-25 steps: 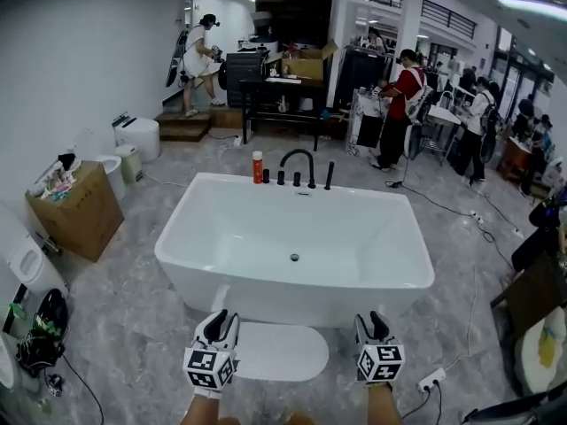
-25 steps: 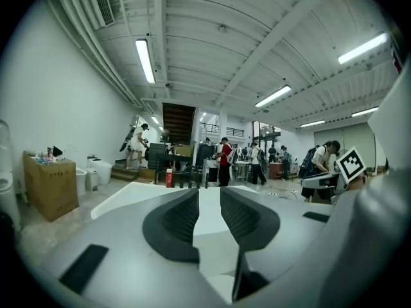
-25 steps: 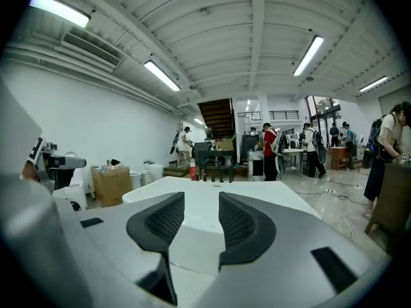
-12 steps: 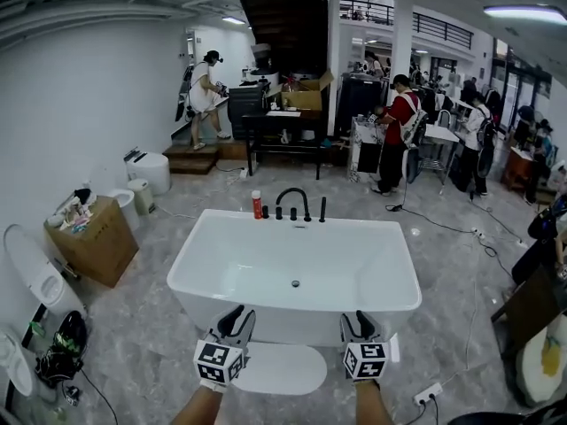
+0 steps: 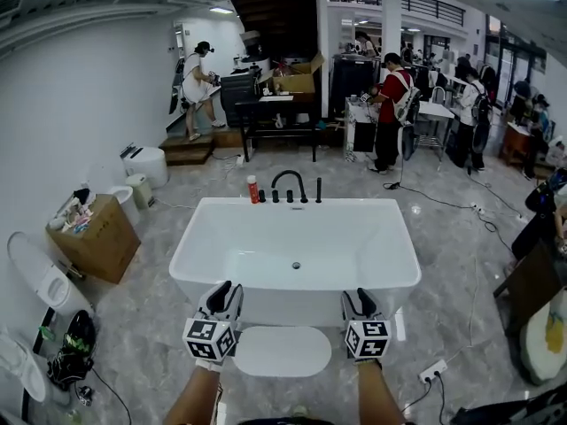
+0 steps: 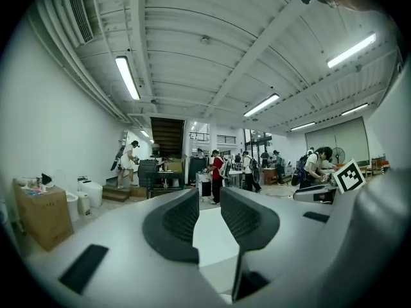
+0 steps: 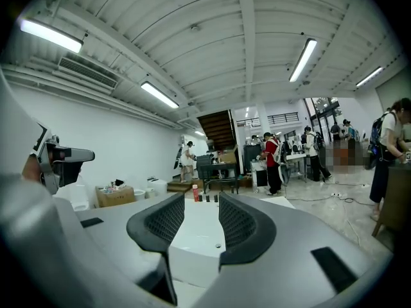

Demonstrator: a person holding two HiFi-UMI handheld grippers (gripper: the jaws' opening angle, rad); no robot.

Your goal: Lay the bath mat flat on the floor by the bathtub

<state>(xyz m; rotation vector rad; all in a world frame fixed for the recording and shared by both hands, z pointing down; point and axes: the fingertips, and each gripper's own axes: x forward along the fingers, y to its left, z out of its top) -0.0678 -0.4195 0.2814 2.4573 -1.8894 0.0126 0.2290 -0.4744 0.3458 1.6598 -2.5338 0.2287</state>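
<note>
- The white oval bath mat [image 5: 282, 351] lies on the grey floor [image 5: 142, 317], just beside the near wall of the bathtub [image 5: 295, 246]; it looks flat, though the view is distant.
- The left tongs [image 5: 220, 296] hover near the mat's left end, jaws apart, nothing between them.
- The right tongs [image 5: 360, 301] hover near its right end, jaws likewise apart and empty.

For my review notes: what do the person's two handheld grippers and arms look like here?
The left gripper and right gripper match: pale grey moulded bodies, two curved black jaws with ribbed inner pads, and a white cube printed with black square markers near each wrist. No cable runs from either. The forearms show no sleeves.
</note>
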